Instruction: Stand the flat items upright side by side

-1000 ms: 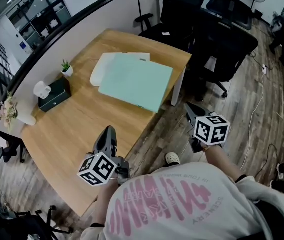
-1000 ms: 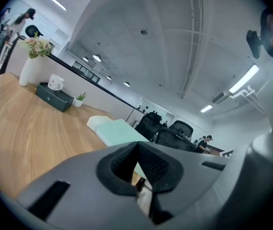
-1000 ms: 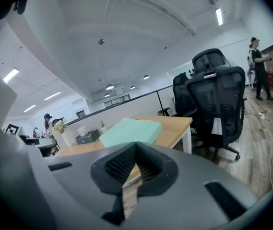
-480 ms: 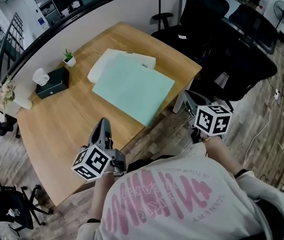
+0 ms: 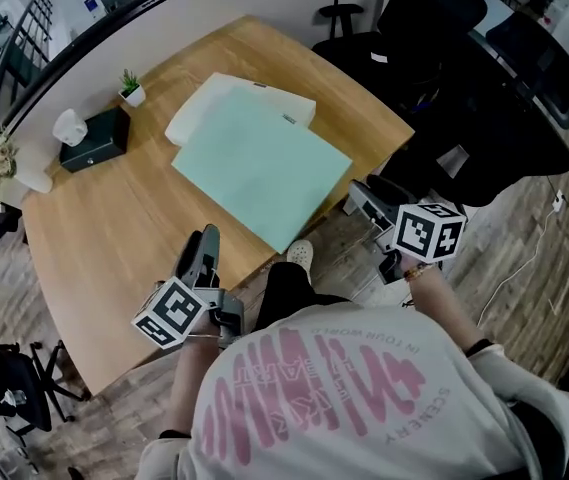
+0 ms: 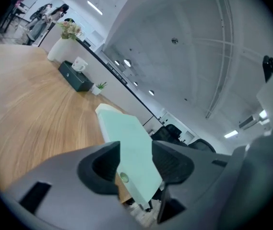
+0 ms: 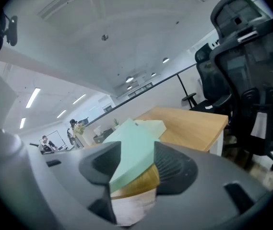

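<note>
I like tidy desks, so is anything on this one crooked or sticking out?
Yes. The green folder lies slantwise on the table, skewed across a pale folder under it. Its near corner pokes out past the table's front edge. Nothing looks spilled or broken.

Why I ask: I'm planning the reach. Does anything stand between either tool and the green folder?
Nothing visible does. The left tool and right tool, whose jaws have just been opening and hold nothing, look straight at the green folder across the desk. The tissue box and plant stand well aside.
</note>
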`<move>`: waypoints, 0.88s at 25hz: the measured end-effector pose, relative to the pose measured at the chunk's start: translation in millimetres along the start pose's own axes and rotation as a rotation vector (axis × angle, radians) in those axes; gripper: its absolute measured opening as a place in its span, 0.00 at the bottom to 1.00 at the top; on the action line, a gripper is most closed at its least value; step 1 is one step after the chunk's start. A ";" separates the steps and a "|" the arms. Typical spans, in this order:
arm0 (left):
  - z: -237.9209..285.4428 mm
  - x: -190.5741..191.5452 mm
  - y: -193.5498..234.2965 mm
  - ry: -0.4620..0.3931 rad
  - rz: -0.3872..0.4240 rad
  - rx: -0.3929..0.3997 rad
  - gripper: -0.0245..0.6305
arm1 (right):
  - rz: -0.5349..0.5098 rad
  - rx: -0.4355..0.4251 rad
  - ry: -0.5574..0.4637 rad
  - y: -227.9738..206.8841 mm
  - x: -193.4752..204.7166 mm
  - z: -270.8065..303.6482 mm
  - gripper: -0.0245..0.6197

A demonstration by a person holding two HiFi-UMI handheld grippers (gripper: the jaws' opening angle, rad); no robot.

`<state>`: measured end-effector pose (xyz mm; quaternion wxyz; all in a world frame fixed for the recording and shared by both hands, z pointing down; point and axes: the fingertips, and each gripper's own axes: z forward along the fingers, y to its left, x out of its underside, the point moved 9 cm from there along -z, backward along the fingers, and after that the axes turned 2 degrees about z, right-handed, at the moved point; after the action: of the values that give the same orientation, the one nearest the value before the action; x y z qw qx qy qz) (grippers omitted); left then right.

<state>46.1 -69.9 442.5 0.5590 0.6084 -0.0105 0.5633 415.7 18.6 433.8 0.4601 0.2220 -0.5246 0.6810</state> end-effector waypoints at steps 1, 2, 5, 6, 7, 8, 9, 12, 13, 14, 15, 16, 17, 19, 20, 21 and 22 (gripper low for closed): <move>5.0 -0.6 2.8 0.004 -0.017 -0.008 0.37 | -0.016 -0.016 0.015 -0.7 -5.9 7.9 0.39; 10.2 -0.8 6.2 0.010 -0.033 -0.021 0.42 | -0.040 -0.029 0.033 -1.1 -12.2 16.2 0.45; 28.8 0.7 18.8 0.039 -0.104 -0.059 0.50 | -0.142 -0.049 0.115 -1.1 -30.3 43.4 0.56; 36.4 1.2 22.3 0.054 -0.132 -0.065 0.52 | -0.183 -0.052 0.152 -0.8 -35.4 53.3 0.59; 44.7 1.8 24.9 0.075 -0.158 -0.069 0.54 | -0.224 -0.054 0.192 -0.6 -40.2 63.4 0.59; 53.6 2.2 26.7 0.098 -0.181 -0.070 0.55 | -0.260 -0.054 0.229 -0.6 -44.8 73.5 0.60; 62.7 2.7 27.7 0.123 -0.199 -0.070 0.58 | -0.288 -0.055 0.257 -1.0 -49.2 83.3 0.60; 86.7 7.2 29.6 0.191 -0.229 -0.078 0.64 | -0.316 -0.078 0.323 -3.9 -57.7 111.0 0.60; 92.4 9.7 30.9 0.210 -0.234 -0.088 0.65 | -0.317 -0.088 0.343 -4.9 -58.7 119.8 0.60; 97.0 11.8 32.3 0.223 -0.238 -0.100 0.66 | -0.318 -0.098 0.361 -5.6 -59.1 128.3 0.60; 100.8 13.3 33.7 0.230 -0.244 -0.111 0.66 | -0.319 -0.106 0.378 -6.1 -59.1 136.7 0.60; 104.4 14.2 35.0 0.233 -0.249 -0.119 0.66 | -0.323 -0.114 0.396 -6.7 -59.1 145.1 0.60; 108.1 14.8 35.8 0.235 -0.257 -0.123 0.66 | -0.327 -0.120 0.414 -7.6 -59.0 153.4 0.60; 114.7 16.6 37.0 0.244 -0.286 -0.116 0.66 | -0.333 -0.128 0.451 -8.8 -57.5 168.1 0.60; 117.3 17.9 37.7 0.246 -0.307 -0.109 0.66 | -0.335 -0.133 0.466 -8.7 -56.0 174.0 0.61; 119.7 19.2 38.4 0.246 -0.326 -0.102 0.65 | -0.338 -0.139 0.480 -8.0 -54.3 179.0 0.61; 122.1 20.5 38.8 0.246 -0.337 -0.096 0.63 | -0.344 -0.146 0.494 -7.1 -52.4 183.1 0.61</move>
<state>110.9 -156.3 514.3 0.6707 0.5007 0.1329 0.5308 413.8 -170.1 460.5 0.6968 0.1017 -0.3992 0.5872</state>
